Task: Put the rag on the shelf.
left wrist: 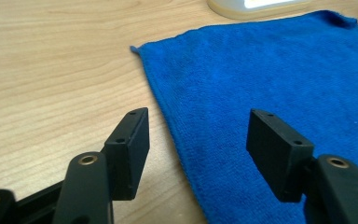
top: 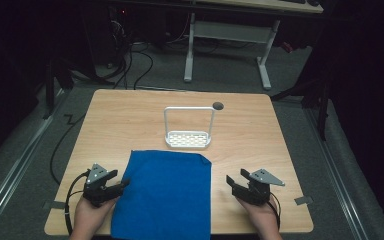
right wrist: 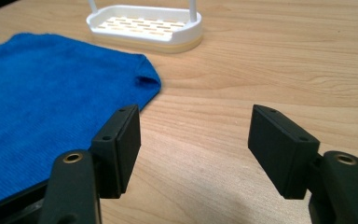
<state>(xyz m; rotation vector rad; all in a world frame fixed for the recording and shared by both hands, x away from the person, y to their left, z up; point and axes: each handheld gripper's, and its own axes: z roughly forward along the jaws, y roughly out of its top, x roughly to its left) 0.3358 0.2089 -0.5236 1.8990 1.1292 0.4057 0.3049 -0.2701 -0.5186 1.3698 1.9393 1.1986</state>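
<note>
A blue cloth (top: pixel 165 192) lies flat on the wooden table (top: pixel 130 115), reaching the near edge. Behind it stands a small white rack (top: pixel 188 139) with a slotted base and a tall hoop handle. My left gripper (top: pixel 117 183) rests at the cloth's left edge, jaws open and empty; in the left gripper view the cloth (left wrist: pixel 270 79) edge runs between the jaws of the left gripper (left wrist: pixel 198 140). My right gripper (top: pixel 234 181) sits on bare wood to the right of the cloth, open. In the right gripper view, the right gripper (right wrist: pixel 193 140) faces the cloth (right wrist: pixel 51 102) corner and the rack (right wrist: pixel 144 28).
A small dark round hole (top: pixel 218 105) marks the table near the rack's far right. A desk frame (top: pixel 227 45) and cables (top: pixel 130 65) lie on the floor beyond the table. Bare wood (top: pixel 250 130) surrounds the rack.
</note>
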